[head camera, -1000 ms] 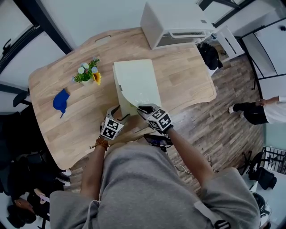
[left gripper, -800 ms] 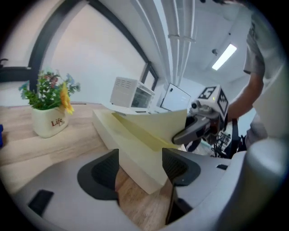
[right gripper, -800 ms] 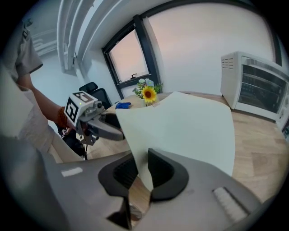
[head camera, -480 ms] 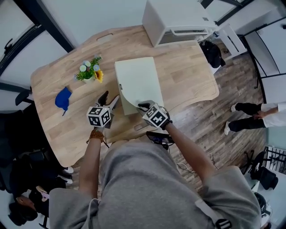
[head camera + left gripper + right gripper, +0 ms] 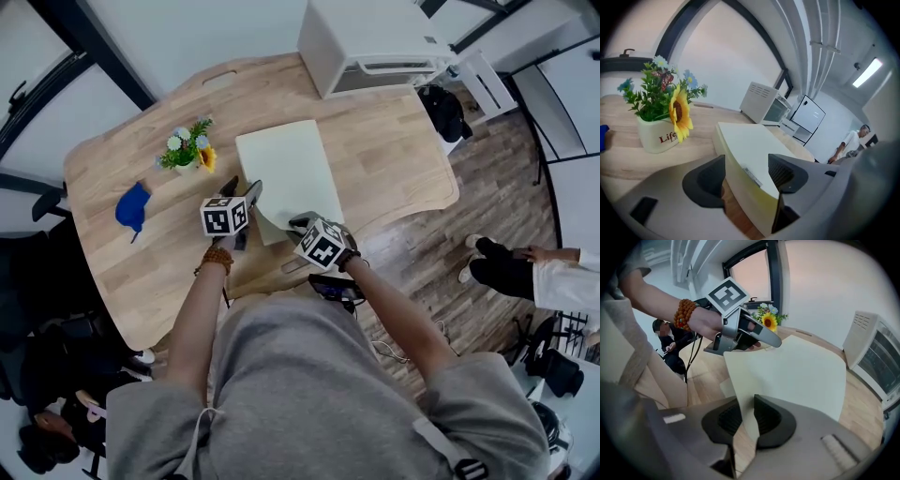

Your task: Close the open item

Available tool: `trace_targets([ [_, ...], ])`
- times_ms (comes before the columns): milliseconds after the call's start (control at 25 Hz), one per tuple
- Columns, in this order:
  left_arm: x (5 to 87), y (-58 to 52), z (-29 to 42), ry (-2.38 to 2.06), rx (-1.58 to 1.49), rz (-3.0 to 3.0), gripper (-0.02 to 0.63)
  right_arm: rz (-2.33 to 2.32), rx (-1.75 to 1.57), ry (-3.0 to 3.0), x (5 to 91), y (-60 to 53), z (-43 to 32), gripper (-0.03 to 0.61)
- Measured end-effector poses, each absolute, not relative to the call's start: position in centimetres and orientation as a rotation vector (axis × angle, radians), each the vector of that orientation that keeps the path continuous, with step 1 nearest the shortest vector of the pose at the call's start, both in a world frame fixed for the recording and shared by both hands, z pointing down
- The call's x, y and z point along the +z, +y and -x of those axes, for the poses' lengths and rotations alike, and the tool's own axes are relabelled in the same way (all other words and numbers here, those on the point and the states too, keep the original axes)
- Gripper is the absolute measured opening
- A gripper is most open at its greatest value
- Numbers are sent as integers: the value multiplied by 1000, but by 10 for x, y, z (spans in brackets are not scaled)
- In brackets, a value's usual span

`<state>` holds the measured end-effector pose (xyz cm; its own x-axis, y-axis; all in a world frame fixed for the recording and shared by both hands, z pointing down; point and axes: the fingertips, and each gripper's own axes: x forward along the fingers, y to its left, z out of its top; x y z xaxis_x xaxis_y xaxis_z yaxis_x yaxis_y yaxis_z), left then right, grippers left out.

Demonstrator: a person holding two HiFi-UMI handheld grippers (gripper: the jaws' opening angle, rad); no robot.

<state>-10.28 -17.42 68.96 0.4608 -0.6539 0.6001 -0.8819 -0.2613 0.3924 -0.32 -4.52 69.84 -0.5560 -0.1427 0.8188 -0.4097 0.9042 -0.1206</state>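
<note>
The pale book lies at the middle of the wooden table, below the white oven at the top of the frame. A second ago its cover bowed up off the pages near the lower edge. Now it lies almost flat, so the closing looks nearly done.

The right gripper still pinches the cover's near corner, its jaws nearly together on the thin sheet. The left gripper has swung from the book's lower edge up to its left side, near the flower pot. Its jaws stand wide apart with the book's corner between them and grip nothing, though whether one pad brushes the edge is hard to tell. What remains is probably just pressing the corner down and letting go.
</note>
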Motion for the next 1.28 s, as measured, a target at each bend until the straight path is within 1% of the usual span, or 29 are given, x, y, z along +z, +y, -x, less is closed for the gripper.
trace_targets([
  [200,702,-178,105,-1296,425,-1956,285,-328,280,-2109,704,-40,5,67],
  [360,708,-174,109,-1314,411,-1919,278,-318,283,-2101,706,-38,4,72],
  [560,719,-167,118,-1325,492,-1914,272,-302,276,-2095,708,-38,5,75],
  [680,725,-163,119,-1305,469,-1864,273,-286,260,-2086,710,-36,5,81],
  [760,726,-162,119,-1299,462,-1841,273,-249,225,-2071,710,-31,6,101],
  [880,725,-162,120,-1305,483,-1833,273,-109,60,-2014,711,-17,5,170],
  [920,724,-163,120,-1308,501,-1838,273,-69,21,-2004,710,-13,5,180],
  [1120,725,-164,119,-1294,516,-1845,273,-64,58,-2183,678,-25,9,181],
  [1280,721,-164,121,-1317,509,-1800,270,-308,75,-2244,676,-75,-8,179],
])
